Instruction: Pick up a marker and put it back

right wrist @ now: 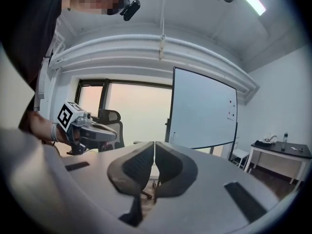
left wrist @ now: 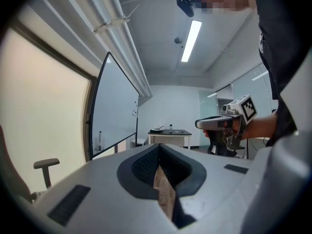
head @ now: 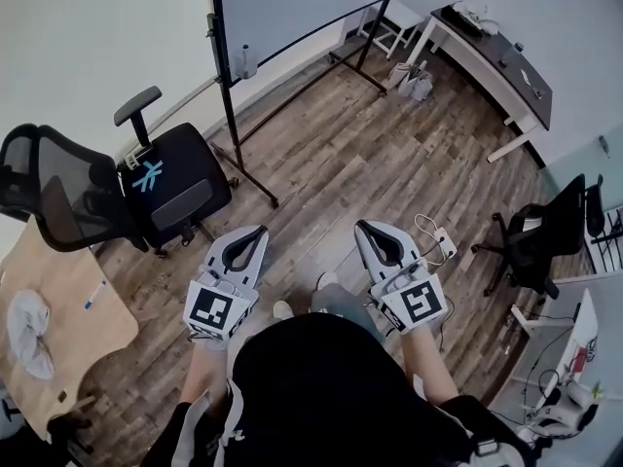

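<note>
A marker (head: 94,294) with a blue cap lies on the wooden table (head: 68,358) at the left, well away from both grippers. A person stands on the wood floor and holds both grippers level at waist height, pointing toward the whiteboard (head: 302,3). My left gripper (head: 259,230) is shut with nothing in it; its tips meet in the left gripper view (left wrist: 159,146). My right gripper (head: 363,226) is also shut and empty, its pads pressed together (right wrist: 154,143). Each gripper shows in the other's view, the right one (left wrist: 222,123) and the left one (right wrist: 92,129).
A black office chair (head: 165,183) and a mesh chair (head: 49,197) stand between me and the table. A white cloth (head: 29,329) lies on the table. A small bottle (head: 245,61) stands by the whiteboard. A desk (head: 496,61) and another chair (head: 545,232) are at the right.
</note>
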A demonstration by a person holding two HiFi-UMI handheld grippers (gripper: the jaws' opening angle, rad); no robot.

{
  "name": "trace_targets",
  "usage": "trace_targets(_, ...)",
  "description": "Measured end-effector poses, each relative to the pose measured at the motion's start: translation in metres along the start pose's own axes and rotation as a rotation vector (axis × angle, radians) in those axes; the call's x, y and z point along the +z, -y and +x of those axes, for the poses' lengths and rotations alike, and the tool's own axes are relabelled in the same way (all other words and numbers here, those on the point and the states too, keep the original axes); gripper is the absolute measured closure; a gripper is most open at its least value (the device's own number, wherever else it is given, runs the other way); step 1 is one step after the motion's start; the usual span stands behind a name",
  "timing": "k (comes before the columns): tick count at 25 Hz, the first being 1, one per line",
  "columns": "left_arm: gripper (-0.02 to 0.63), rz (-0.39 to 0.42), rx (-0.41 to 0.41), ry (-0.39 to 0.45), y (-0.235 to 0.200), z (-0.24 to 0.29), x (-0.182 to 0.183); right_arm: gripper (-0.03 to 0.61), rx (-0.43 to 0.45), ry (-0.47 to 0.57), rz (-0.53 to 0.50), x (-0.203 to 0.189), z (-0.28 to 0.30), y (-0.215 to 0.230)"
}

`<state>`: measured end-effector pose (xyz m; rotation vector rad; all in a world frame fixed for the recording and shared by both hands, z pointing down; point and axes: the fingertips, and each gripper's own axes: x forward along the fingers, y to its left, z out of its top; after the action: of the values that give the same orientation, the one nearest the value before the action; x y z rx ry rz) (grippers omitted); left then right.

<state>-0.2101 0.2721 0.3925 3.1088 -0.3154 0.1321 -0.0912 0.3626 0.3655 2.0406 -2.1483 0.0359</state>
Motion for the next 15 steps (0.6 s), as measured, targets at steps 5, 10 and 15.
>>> trace_targets(5, 0.606, -0.004, 0.063, -0.032, -0.032, 0.004, -0.014, 0.563, 0.038, 0.003, 0.011, -0.005, 0.039, 0.01)
trace_targets(10, 0.606, -0.003, 0.129, -0.039, -0.067, 0.025, -0.02, 0.563, 0.086, 0.023, 0.015, -0.009, 0.085, 0.036)
trace_targets(15, 0.606, -0.002, 0.191, -0.043, -0.11, 0.062, -0.018, 0.561, 0.146, 0.023, 0.029, -0.011, 0.138, 0.075)
